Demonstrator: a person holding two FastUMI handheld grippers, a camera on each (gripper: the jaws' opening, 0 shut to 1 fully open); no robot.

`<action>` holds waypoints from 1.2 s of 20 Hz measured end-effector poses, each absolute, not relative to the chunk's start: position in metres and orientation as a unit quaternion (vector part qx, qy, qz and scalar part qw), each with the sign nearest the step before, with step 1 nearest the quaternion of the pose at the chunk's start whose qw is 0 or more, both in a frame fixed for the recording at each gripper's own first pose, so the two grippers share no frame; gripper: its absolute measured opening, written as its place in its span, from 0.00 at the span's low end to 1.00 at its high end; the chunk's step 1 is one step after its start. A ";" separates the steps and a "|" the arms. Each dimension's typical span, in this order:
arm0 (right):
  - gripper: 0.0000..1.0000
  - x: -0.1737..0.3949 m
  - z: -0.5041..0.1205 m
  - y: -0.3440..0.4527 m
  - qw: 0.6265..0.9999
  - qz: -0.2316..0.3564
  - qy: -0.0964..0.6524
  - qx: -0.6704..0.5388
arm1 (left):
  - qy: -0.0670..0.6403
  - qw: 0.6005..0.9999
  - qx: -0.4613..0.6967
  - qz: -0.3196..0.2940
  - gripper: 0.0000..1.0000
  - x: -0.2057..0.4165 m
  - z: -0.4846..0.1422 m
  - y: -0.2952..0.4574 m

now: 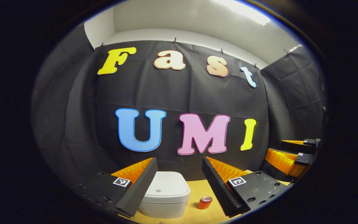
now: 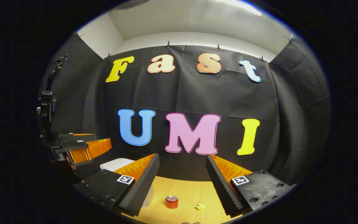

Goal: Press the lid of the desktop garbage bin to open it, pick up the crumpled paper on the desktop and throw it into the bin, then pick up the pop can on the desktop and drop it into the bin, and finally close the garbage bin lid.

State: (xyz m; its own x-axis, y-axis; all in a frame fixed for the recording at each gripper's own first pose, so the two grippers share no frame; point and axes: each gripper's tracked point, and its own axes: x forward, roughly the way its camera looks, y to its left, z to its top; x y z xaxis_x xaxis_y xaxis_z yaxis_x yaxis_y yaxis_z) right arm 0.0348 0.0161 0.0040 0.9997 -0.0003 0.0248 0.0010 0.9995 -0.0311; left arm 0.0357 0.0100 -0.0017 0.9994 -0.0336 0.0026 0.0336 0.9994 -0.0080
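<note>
Lid shut on bin [image 1: 166,195], standing on desk [image 1: 197,186] ahead, low, between fingers of left gripper [image 1: 179,186] (jaws apart). Right gripper [image 2: 182,188], likewise spread, faces can [image 2: 172,202]; paper [image 2: 200,206] just right.

In the right gripper view, the white plastic lidded garbage bin [image 2: 117,164] at eight o'clock is mostly hidden behind the right tool [image 2: 182,180]'s near finger. The small yellowish crumpled paper [image 2: 200,206] at six o'clock is too small to make out. The pale wooden counter [image 2: 185,189] is cut off at the bottom edge.
</note>
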 end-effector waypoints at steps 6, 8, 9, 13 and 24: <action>0.97 0.044 0.001 0.026 0.999 0.009 -0.019 -0.026 | -0.002 1.000 0.006 -0.021 0.99 0.043 -0.003 0.015; 0.98 0.049 0.001 0.028 0.999 0.013 -0.019 -0.024 | -0.003 1.000 0.005 -0.018 0.99 0.046 -0.005 0.016; 0.98 0.050 0.001 0.028 0.999 0.014 -0.019 -0.023 | -0.003 1.000 0.006 -0.018 0.99 0.047 -0.004 0.018; 0.97 0.053 0.001 0.027 0.999 0.015 -0.021 -0.026 | 0.000 1.000 0.005 -0.015 0.99 0.056 -0.008 0.018; 0.97 0.043 -0.014 0.014 0.999 0.011 -0.001 -0.038 | 0.062 0.998 -0.014 -0.031 0.70 0.097 -0.051 0.020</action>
